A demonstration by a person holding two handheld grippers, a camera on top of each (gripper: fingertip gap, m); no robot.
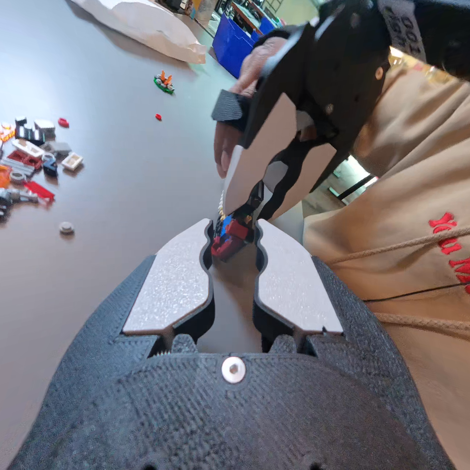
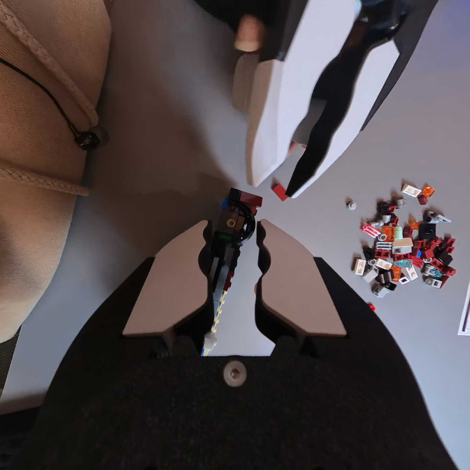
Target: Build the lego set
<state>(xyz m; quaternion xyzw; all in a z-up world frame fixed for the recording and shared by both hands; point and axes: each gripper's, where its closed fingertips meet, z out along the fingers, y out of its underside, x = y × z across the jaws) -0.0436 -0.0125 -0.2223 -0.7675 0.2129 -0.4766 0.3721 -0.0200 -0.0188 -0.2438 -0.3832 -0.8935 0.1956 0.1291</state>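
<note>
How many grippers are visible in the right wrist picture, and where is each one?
2. The right gripper fills the bottom, with a brick model between its fingers. The left gripper comes down from the top right, beside a loose red brick.

Smooth grey tabletop (image 1: 106,178), blue bins (image 1: 232,43) beyond, daylight glare.

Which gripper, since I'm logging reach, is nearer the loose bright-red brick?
Left. The left gripper has its fingertips either side of the red brick, one tip right at it. The right gripper sits farther back, around the brick model.
</note>
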